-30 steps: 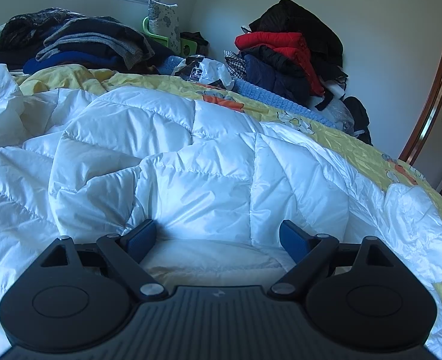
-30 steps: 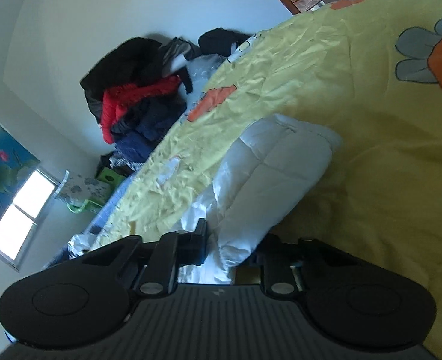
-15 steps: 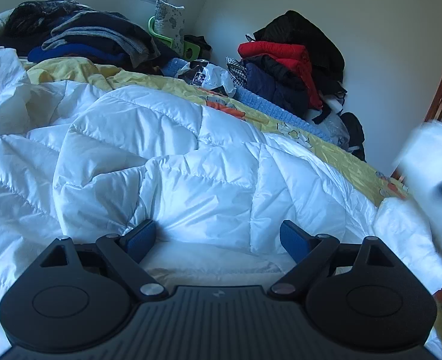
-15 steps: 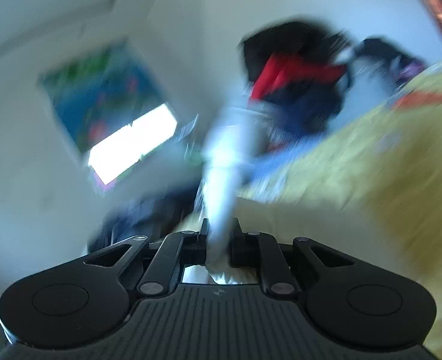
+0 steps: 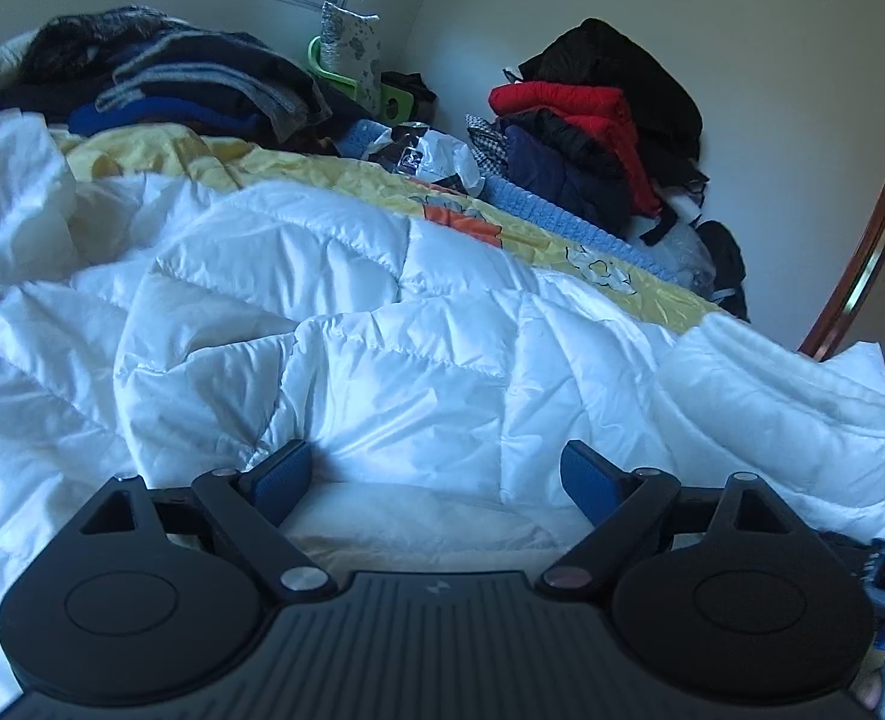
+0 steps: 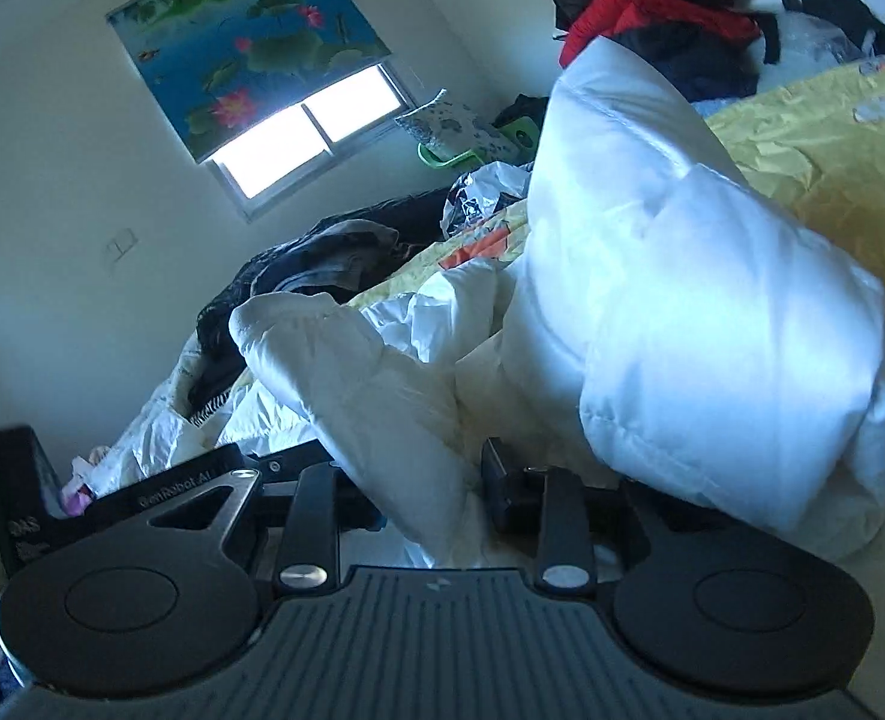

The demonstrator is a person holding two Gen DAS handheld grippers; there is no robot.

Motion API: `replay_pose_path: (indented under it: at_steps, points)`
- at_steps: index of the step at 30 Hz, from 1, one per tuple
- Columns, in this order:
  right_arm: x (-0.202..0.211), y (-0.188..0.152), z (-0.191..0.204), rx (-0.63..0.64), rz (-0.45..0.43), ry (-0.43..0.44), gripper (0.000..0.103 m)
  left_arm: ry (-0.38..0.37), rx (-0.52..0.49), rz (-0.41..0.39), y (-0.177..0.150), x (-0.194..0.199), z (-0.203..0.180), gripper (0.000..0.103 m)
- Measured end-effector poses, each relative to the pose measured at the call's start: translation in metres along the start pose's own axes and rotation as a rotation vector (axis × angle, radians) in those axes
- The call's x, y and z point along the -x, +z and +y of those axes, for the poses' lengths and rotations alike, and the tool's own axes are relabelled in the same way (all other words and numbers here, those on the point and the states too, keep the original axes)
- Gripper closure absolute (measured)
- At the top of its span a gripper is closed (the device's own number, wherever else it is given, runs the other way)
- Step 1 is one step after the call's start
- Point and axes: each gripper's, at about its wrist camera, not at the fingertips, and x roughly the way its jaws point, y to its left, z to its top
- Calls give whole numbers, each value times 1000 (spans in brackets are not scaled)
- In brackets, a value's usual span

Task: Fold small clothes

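A white puffy quilted jacket [image 5: 382, 324] lies spread on a yellow bedsheet [image 5: 634, 276]. My left gripper [image 5: 436, 474] is open, its blue pads resting against the jacket's near edge without holding it. My right gripper [image 6: 418, 486] is shut on a fold of the same white jacket [image 6: 682, 300]. A sleeve [image 6: 334, 354] bulges up in front of it. The folded-over part lies at the right of the left wrist view [image 5: 790, 396].
Piles of dark clothes [image 5: 190, 84] lie at the bed's far end. A heap with a red coat [image 5: 586, 108] stands by the wall. A plastic bag [image 5: 436, 156] lies on the sheet. A window [image 6: 310, 132] is on the far wall, and a wooden door frame [image 5: 862, 240] is at the right.
My right gripper has swung the jacket's edge up and over onto the jacket body, still holding it. My left gripper has stayed open at the near edge.
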Motion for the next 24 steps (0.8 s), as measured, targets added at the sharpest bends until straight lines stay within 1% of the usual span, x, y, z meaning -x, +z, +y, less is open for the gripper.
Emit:
replay_pose_path:
  at_steps: [1, 3, 4, 5, 6, 8, 9, 10, 11, 12, 14, 15, 16, 17, 18, 19, 20, 21, 22, 24]
  points:
    - [0, 1, 0, 2, -2, 0, 69, -24, 29, 9, 3, 6, -2, 12]
    - [0, 1, 0, 1, 3, -3, 69, -138, 123, 8, 13, 19, -5, 12]
    - [0, 1, 1, 2, 7, -3, 69, -191, 178, 12, 17, 23, -7, 11]
    - [-1, -4, 4, 5, 10, -4, 68, -234, 230, 32, 21, 23, -10, 8]
    - [-1, -5, 8, 10, 14, -4, 66, -274, 275, 79, 24, 18, -13, 1]
    - [-2, -7, 10, 29, 17, -8, 63, -347, 357, 193, 31, 3, -19, 1]
    - [-4, -7, 11, 41, 17, -10, 61, -371, 384, 227, 32, -3, -22, 1]
    - [-4, -8, 12, 52, 17, -12, 61, -376, 385, 251, 32, -8, -26, 1]
    - [-3, -8, 14, 62, 17, -12, 60, -358, 362, 275, 32, -13, -31, 1]
    - [-3, -8, 15, 69, 18, -12, 58, -326, 327, 294, 31, -18, -37, 1]
    - [-3, -8, 16, 75, 18, -10, 55, -240, 264, 309, 28, -23, -46, 3]
    - [-2, -8, 16, 74, 18, -10, 52, -211, 244, 311, 28, -25, -49, 12]
    - [-2, -7, 16, 72, 19, -8, 50, -199, 236, 308, 27, -25, -50, 23]
    - [-2, -7, 16, 71, 20, -8, 44, -198, 236, 308, 27, -24, -49, 29]
    - [-1, -7, 16, 72, 19, -7, 42, -194, 239, 311, 27, -24, -48, 42]
    - [-1, -7, 17, 76, 18, -8, 42, -189, 240, 316, 28, -24, -46, 57]
    - [-1, -7, 17, 81, 17, -10, 41, -187, 239, 325, 28, -25, -45, 66]
    - [-1, -7, 19, 93, 21, -10, 41, -196, 242, 330, 28, -25, -44, 80]
    - [0, -7, 22, 111, 22, -10, 41, -206, 247, 324, 29, -23, -43, 87]
    - [5, -10, 31, 165, -5, -8, 39, -186, 226, 287, 31, -14, -44, 90]
